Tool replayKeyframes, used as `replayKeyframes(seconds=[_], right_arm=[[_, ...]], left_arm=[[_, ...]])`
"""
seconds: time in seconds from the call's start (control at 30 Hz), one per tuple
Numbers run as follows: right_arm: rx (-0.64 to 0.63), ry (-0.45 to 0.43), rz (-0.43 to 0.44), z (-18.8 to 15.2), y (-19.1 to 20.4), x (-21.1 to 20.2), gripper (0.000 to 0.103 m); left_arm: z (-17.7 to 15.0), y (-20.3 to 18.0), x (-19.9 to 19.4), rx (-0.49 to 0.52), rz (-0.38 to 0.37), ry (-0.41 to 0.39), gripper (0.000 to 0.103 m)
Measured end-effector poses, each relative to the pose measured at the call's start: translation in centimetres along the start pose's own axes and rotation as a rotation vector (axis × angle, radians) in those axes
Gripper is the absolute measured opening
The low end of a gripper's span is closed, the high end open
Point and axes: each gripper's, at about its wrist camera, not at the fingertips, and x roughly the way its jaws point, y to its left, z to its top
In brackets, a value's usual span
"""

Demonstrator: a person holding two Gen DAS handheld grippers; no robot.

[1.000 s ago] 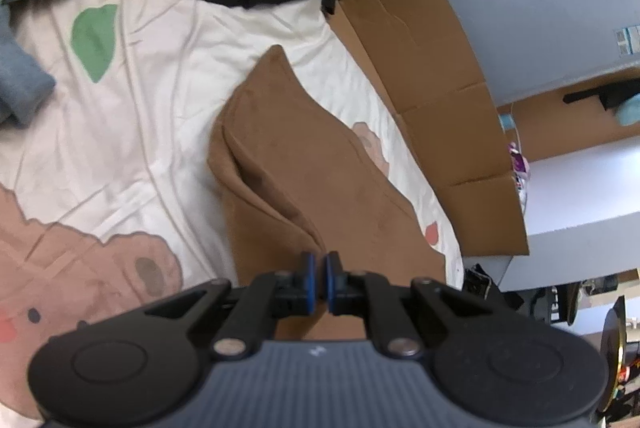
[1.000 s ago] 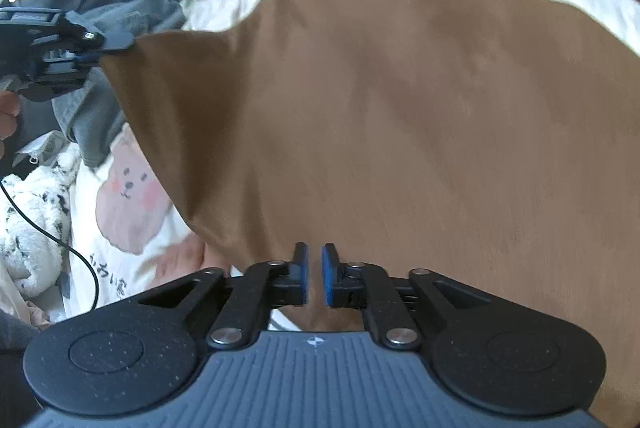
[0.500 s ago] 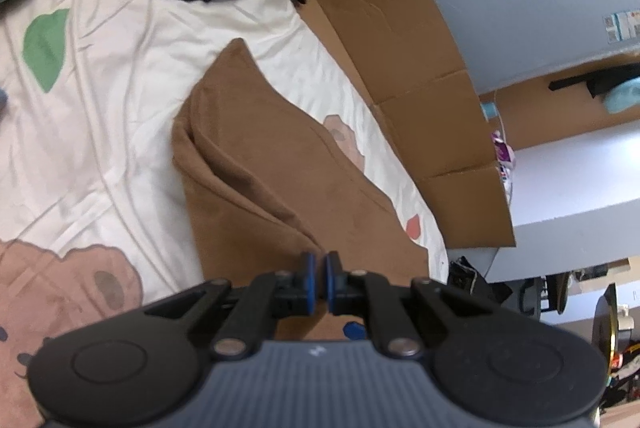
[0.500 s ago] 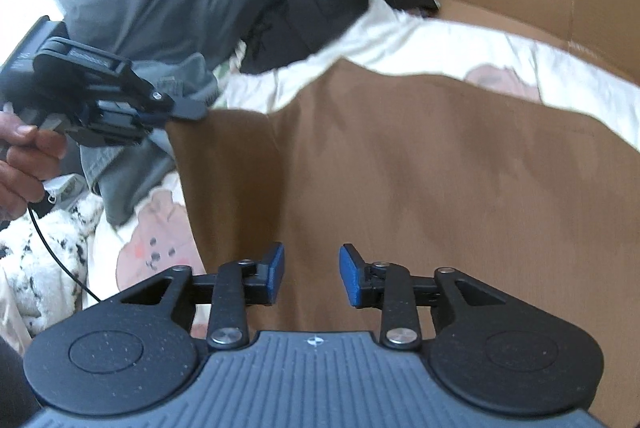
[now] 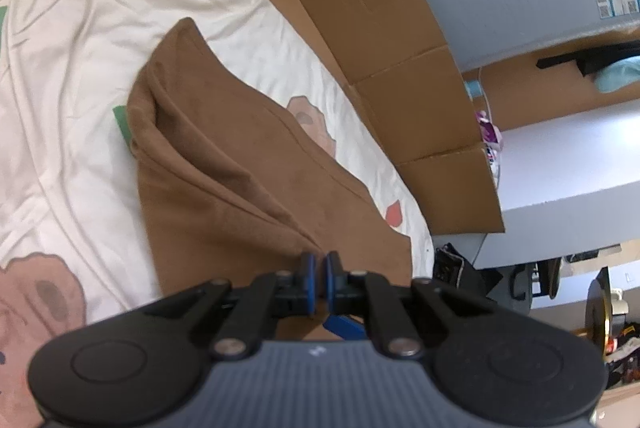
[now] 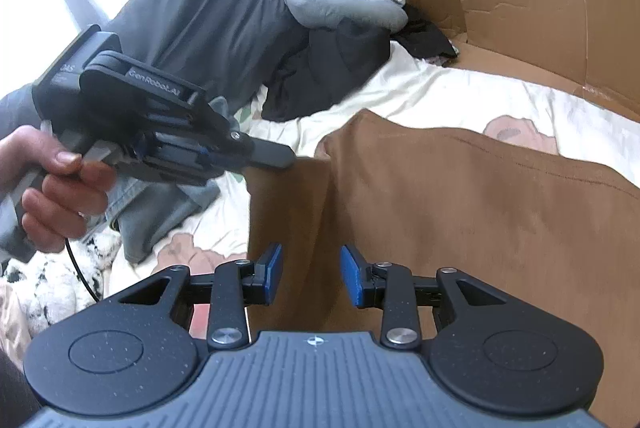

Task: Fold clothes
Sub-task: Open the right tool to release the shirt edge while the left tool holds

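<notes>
The brown garment (image 6: 460, 212) lies on my cream printed sheet (image 6: 420, 92), its near-left corner lifted and pinched between the pressed-together fingers of my left gripper (image 6: 286, 158), while my right gripper (image 6: 311, 274) hovers over the cloth with fingers spread, gripping nothing, cardboard (image 6: 540, 8) along the far right.

The shirt (image 6: 480, 212) is brown. The bed sheet (image 5: 80, 76) is white with pink bears. The tool pads (image 6: 274, 270) are blue.
</notes>
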Motion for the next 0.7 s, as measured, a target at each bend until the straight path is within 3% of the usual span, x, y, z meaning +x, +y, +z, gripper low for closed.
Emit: replayKeyframes(seconds=[0.27,0.5,0.7], right_arm=[[-0.049,0.005,0.02,0.9,1.5,1.4,0.04],[-0.064,0.027,-0.069,1.8,2.5,3.7,0.044],[-0.077,0.019,-0.106,2.6,2.7,5.1,0.044]], left_arm=[[-0.2,0.0,0.4,-0.026,-0.023,-0.008,0.006],[-0.5,-0.2,0.8,-0.051,-0.041,-0.019,0.006],[-0.3,-1.2,0.8,-0.007,-0.023,-0.037,0.006]])
